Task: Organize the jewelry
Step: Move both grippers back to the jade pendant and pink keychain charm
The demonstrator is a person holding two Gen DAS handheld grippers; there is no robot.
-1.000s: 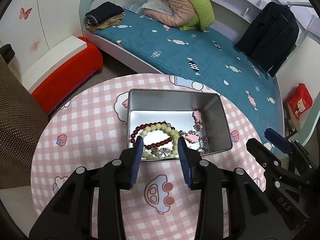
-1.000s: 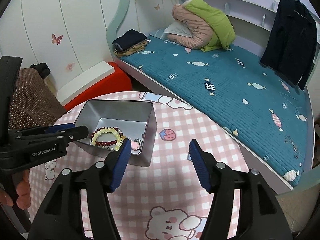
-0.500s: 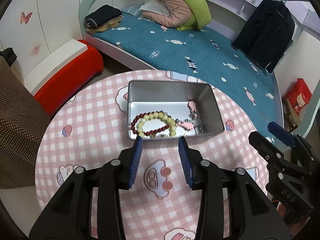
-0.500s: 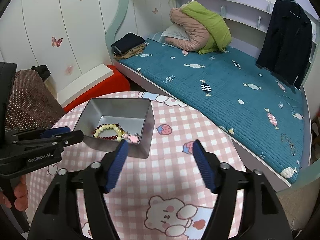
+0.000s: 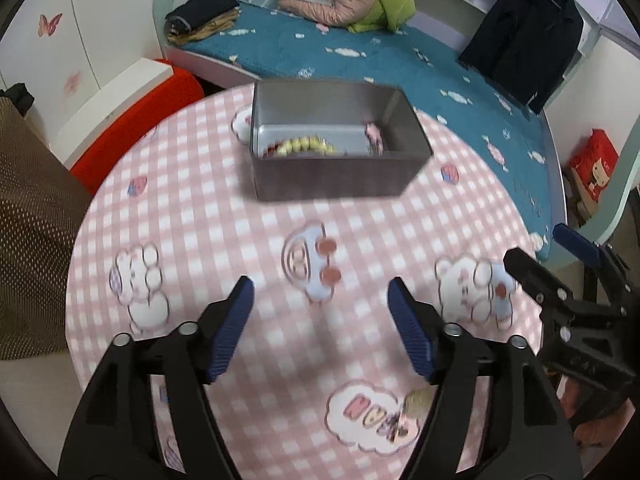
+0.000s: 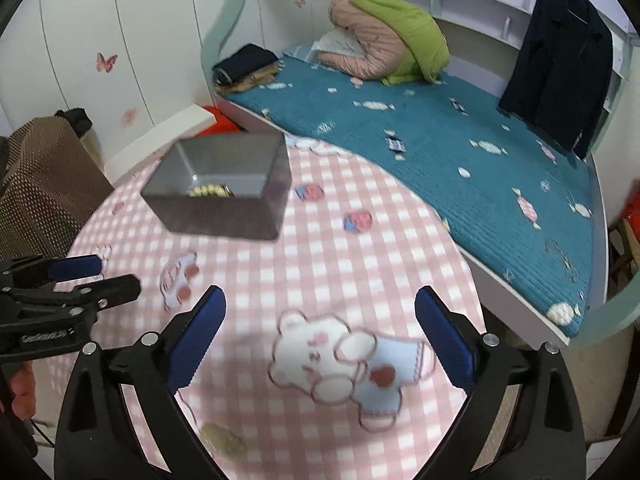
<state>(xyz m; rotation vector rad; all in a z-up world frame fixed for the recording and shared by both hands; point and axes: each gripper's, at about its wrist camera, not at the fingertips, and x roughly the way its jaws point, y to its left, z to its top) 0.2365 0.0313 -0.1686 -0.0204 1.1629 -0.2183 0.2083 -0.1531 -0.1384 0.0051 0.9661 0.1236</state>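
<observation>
Two wrist fisheyes low over the round pink checked table (image 5: 240, 240), side by side, bedward, both on the far grey metal tin (image 5: 332, 178) (image 6: 224, 212).

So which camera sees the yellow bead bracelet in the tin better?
The left wrist view: the yellow bead bracelet shows as a wide arc inside the metal tin. In the right wrist view, only a short stretch peeks over the wall.

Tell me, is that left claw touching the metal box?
Apart. In the left wrist view, bare pink checked cloth lies between the open left claw and the metal box.
</observation>
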